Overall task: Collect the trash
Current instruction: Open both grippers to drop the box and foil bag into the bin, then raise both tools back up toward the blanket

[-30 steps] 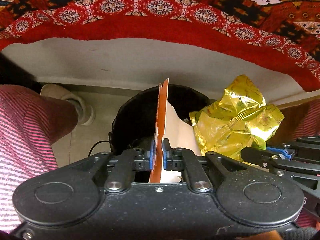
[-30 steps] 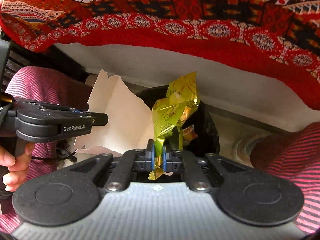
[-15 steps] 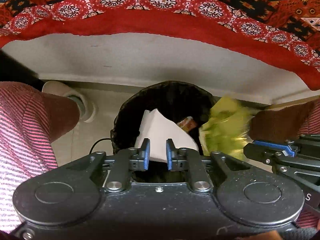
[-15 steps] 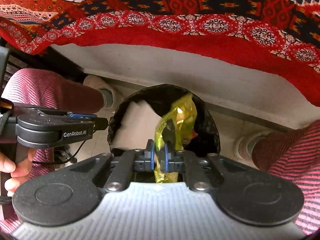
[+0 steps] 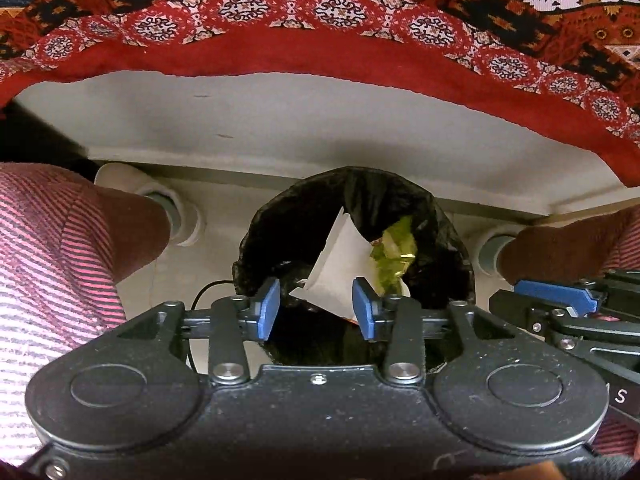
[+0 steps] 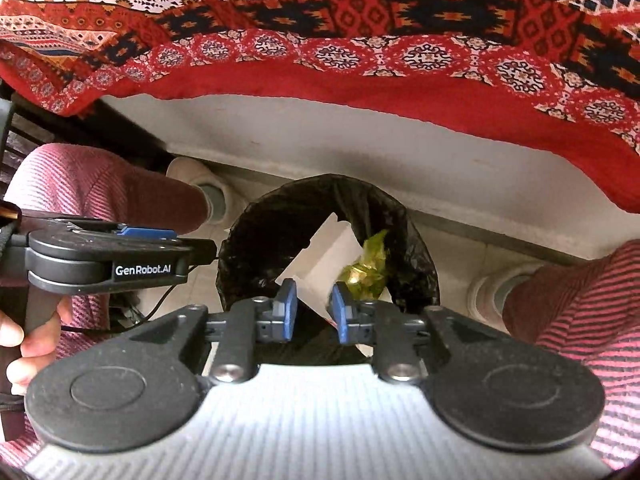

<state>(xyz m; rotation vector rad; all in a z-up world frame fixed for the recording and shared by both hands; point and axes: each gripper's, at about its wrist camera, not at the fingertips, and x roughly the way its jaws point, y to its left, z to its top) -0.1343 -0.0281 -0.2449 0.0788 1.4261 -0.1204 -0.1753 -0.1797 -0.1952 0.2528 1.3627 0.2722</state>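
Left gripper [image 5: 315,309] held over the bin [image 5: 452,240], blue pads [image 5: 267,309] spread wide apart, nothing between them. Bin is lined with a black bag and stands on the pale floor [image 5: 216,248], between the person's two legs in red-striped trousers [image 5: 60,264]. Inside the bin: a white sheet of paper [image 5: 340,264] standing on edge, leaning toward the right; a crumpled gold-green wrapper [image 5: 394,256] just beside it, touching its right side. Right gripper [image 5: 560,300] juts in at the right edge, a blue pad showing; its jaw state not readable. Patterned red cloth [image 5: 320,16] hangs over the table edge above. A thin black cable [image 5: 204,292] trails on the floor left of the bin.
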